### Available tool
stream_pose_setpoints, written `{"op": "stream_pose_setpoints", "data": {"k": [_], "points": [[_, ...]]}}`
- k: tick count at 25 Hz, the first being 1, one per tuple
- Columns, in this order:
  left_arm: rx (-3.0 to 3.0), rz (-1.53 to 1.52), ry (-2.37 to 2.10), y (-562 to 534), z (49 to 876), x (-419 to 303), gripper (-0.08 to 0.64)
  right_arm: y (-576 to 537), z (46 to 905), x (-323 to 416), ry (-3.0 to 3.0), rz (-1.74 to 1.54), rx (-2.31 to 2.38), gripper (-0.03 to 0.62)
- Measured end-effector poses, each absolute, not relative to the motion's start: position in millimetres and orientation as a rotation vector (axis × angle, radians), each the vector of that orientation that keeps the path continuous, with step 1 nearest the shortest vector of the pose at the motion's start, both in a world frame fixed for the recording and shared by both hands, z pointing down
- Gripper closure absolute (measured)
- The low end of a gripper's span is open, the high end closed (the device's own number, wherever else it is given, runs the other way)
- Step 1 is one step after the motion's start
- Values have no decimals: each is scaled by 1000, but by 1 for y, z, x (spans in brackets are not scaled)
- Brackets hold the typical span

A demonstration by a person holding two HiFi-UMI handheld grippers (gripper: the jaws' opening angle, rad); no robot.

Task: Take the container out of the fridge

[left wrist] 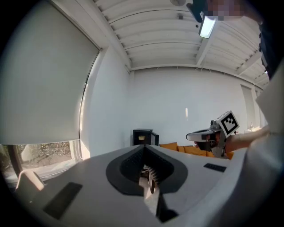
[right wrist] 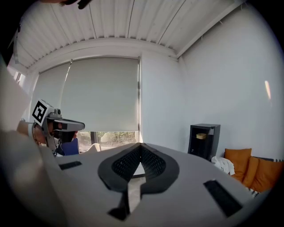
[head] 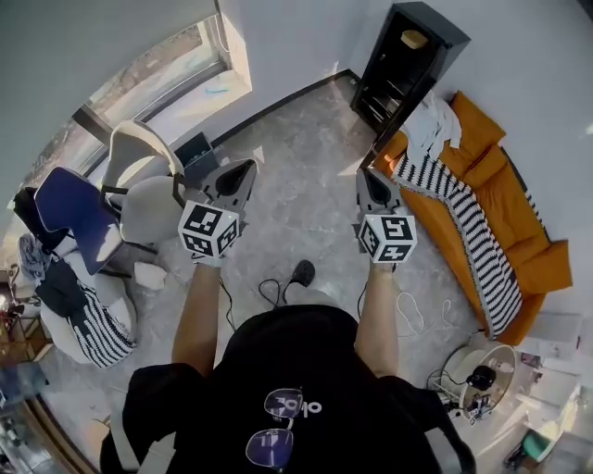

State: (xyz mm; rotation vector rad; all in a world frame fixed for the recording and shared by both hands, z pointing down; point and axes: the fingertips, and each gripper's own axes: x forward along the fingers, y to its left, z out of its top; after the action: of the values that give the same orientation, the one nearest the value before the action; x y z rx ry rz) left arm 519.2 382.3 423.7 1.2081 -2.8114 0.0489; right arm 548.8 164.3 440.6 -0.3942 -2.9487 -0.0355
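Yellowish and small, the container (head: pixel 414 39) sits on the top shelf of the open black fridge (head: pixel 434 23) by the far wall in the head view, well apart from the left gripper (head: pixel 237 179) and right gripper (head: pixel 374 185). It looks light and stiff, likely a smooth tub best pinched across its sides. In the left gripper view the jaws meet on nothing and the fridge (left wrist: pixel 143 136) stands far off beyond their tips. In the right gripper view the jaws are likewise closed and empty, with the container (right wrist: pixel 201 136) distant and to their right.
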Motion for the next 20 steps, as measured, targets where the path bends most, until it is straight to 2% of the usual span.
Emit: {"op": "stream_pose_setpoints", "data": {"k": [7,15,20], "points": [[1214,-48,-2808,340,423,449,560,125,434,472,-2957,-62,-387,591],[1144,-45,-2773,323,441,389,560,113,468,411,-2889,14,-422,591],[1111,-64,-2767,326,452,327,560,105,481,354,-2872,28,-408,591]]}}
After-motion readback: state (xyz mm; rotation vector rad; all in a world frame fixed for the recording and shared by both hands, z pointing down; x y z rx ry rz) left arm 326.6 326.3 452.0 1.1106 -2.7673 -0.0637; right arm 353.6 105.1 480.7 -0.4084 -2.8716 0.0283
